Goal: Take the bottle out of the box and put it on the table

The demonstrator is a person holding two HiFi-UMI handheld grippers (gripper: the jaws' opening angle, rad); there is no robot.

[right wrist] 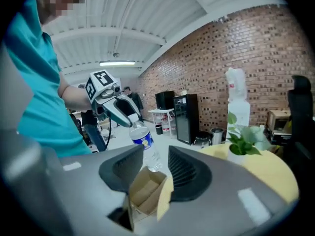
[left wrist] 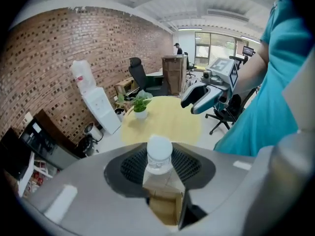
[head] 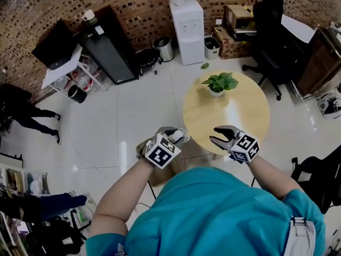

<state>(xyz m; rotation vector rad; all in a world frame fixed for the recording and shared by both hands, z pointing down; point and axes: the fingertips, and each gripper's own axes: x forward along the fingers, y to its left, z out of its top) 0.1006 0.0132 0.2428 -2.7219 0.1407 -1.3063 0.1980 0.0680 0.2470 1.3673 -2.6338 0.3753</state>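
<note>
The person in the teal shirt is holding both tools up in front of the chest, at the near edge of the round yellow tabletop (head: 242,119). The left tool (head: 178,136) is pinching the clear water bottle (right wrist: 142,139) near its top, with a ribbed pad pressing on each side. The white cap is sticking out past the jaws in the left gripper view. The bottle, with its blue label, is hanging tilted in the air and touching nothing but the tool. Its base is hovering just above the open top of the cardboard box (right wrist: 141,193). The box flaps are standing open and the inside is looking bare. The bottle is not yet over the tabletop, which is lying beyond it.

The right tool (head: 214,135) is hovering just beside the left one, apart from it, and pointing toward the bottle. Its jaws are spread and gripping nothing; the bottle and box are only showing through the gap from farther off.

A potted plant (head: 218,83) in a white pot is standing on the far part of the tabletop. Against the brick wall beyond, a white water dispenser (head: 189,31) is standing between a small bin (head: 164,48) and a black office chair (head: 266,31).
</note>
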